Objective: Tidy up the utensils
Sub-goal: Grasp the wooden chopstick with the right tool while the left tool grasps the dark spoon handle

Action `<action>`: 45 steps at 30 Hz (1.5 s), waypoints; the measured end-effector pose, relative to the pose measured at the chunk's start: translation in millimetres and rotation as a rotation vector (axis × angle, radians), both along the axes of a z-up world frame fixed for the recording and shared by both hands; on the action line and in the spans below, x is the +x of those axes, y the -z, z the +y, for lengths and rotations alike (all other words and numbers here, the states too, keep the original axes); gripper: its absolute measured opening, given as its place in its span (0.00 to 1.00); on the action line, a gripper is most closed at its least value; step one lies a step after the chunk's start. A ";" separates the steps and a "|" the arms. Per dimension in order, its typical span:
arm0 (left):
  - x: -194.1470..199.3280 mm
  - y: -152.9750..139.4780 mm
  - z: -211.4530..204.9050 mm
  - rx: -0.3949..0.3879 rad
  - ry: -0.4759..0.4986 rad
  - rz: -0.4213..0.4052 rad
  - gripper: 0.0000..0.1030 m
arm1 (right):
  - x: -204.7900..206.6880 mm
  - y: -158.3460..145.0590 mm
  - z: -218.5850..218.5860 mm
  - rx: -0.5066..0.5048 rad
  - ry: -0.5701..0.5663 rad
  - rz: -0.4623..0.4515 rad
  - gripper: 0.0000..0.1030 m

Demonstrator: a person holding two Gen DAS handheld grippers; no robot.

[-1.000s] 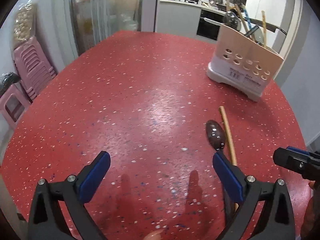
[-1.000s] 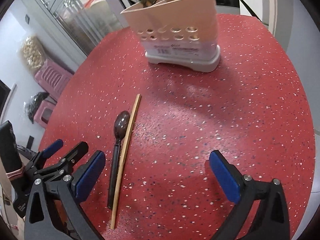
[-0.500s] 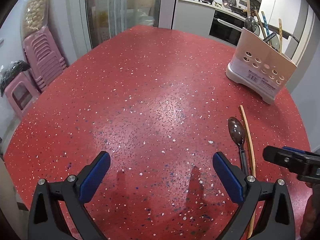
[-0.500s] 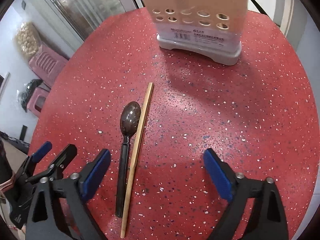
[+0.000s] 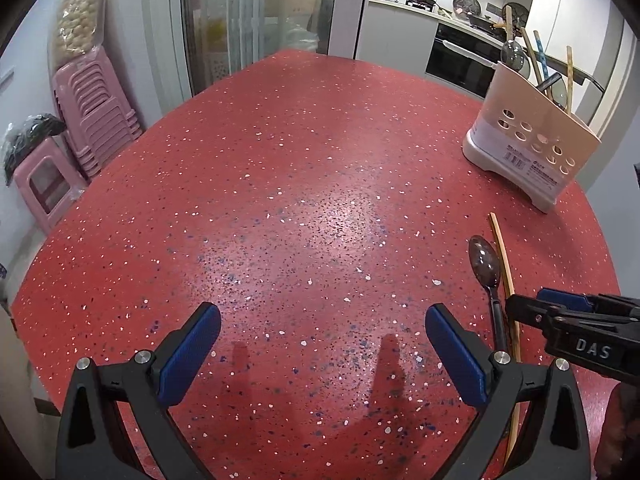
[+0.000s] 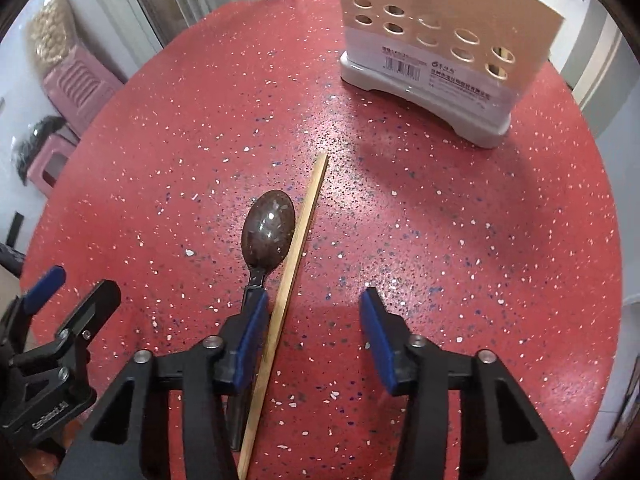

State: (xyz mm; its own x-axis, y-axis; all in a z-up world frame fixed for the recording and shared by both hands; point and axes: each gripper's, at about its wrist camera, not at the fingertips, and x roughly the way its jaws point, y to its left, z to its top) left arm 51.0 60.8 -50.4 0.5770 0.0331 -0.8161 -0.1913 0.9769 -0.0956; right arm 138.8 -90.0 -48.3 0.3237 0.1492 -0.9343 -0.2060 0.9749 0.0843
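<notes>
Risk: right gripper [image 6: 312, 332] fingers half-narrowed, just closing, astride chopstick [image 6: 289, 280] beside spoon [image 6: 269, 232], nothing pinched; likely pinching both or skidding chopstick across surface [image 6: 460, 240]; left gripper [image 5: 320, 348] fingers wide, empty.

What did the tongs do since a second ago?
The right tongs slid over the chopstick and their jaws have just been closing around it, not gripping yet. The left tongs stayed open and empty; the spoon, the chopstick and the holder stayed put.
</notes>
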 end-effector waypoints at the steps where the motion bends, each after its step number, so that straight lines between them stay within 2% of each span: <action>1: 0.2 0.0 -0.9 0.003 0.004 0.001 1.00 | 0.6 0.0 1.9 -0.013 -0.004 -0.002 0.45; 7: 0.6 0.9 -6.7 0.021 0.016 0.015 1.00 | 0.5 2.0 16.4 -0.075 -0.044 -0.015 0.41; 14: 3.2 0.7 -17.8 0.011 0.045 0.040 1.00 | 1.9 0.3 0.0 -0.052 -0.028 -0.030 0.09; 15: 3.9 0.6 -20.9 0.004 0.056 0.045 1.00 | 1.9 -0.2 -4.8 -0.034 -0.025 -0.029 0.07; 19: 6.7 -0.3 -39.3 -0.014 0.117 0.062 1.00 | 1.4 -1.9 -16.1 0.022 -0.019 -0.030 0.06; 24: 11.2 -1.2 -65.0 0.010 0.184 0.081 1.00 | -0.9 -1.7 -34.1 0.107 0.000 -0.024 0.06; 30: 20.0 5.1 -91.3 0.022 0.238 0.137 0.96 | -9.7 -9.9 -55.3 0.149 0.024 -0.045 0.06; 35: 22.9 4.8 -110.6 0.072 0.280 0.163 0.92 | -14.8 -16.7 -74.6 0.174 0.041 -0.057 0.06; 37: 24.9 2.8 -113.9 0.074 0.294 0.177 0.88 | -17.1 -19.5 -82.2 0.183 0.046 -0.061 0.06; 41: 26.3 -1.9 -121.3 0.073 0.336 0.204 0.73 | -23.5 -24.0 -90.5 0.201 0.051 -0.067 0.06; 43: 27.5 -3.5 -123.7 0.073 0.351 0.211 0.60 | -26.0 -25.0 -93.9 0.208 0.052 -0.071 0.06; 44: 27.4 -3.8 -124.9 0.072 0.358 0.208 0.46 | -27.5 -26.4 -96.6 0.213 0.054 -0.074 0.06; 45: 27.2 -4.0 -125.4 0.070 0.364 0.209 0.37 | -24.8 -26.5 -93.2 0.216 0.054 -0.075 0.06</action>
State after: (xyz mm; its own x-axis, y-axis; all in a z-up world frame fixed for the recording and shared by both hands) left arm 78.2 -64.6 -46.3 0.3832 -0.0829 -0.9199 0.1595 0.9869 -0.0225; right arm 114.0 -183.3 -21.7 0.4039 0.3240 -0.8555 -0.1676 0.9455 0.2790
